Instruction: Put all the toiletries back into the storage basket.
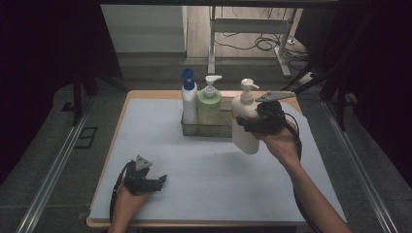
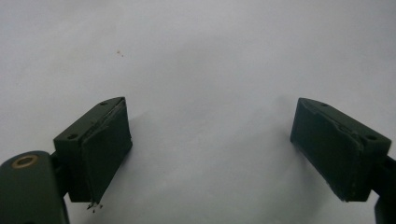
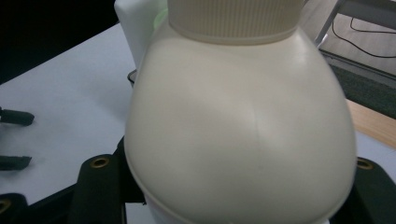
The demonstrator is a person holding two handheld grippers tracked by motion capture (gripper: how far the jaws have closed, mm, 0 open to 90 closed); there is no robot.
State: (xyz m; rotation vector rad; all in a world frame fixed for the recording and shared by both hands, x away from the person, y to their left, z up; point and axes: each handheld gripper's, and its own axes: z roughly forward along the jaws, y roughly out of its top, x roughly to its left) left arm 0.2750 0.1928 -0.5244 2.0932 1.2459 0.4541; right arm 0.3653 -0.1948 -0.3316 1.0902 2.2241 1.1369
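Cream pump bottle [image 1: 245, 121] is clamped in the right gripper [image 1: 253, 121], held in the air just right of the wire basket [image 1: 206, 128], bottom clear of the table. Jaws press on its body from both sides, below the ribbed collar; in the right gripper view the bottle [image 3: 240, 126] sits close to the lens and hides the jaw tips. Grip is mid-body, probably so the pump head stays free and the bottle stays near upright; it leans slightly. Judging by position, it is either going into the basket's free right end or coming out of it; can't tell which.

Basket holds two bottles upright: a white one with a blue cap [image 1: 188, 97] at left and a green one [image 1: 209, 104] touching it. The right end looks open, though the cream bottle and hand cover part of it.

Left gripper [image 1: 153, 182] rests low near the front left of the white mat [image 1: 160, 145], well apart from the basket, jaws spread wide with nothing between them. Left gripper view has the pads [image 2: 105, 149] over bare mat [image 2: 205, 60], so it's idle, parked out of the way.

Basket's front wall is dim; mesh detail hard to make out. Labels unreadable.
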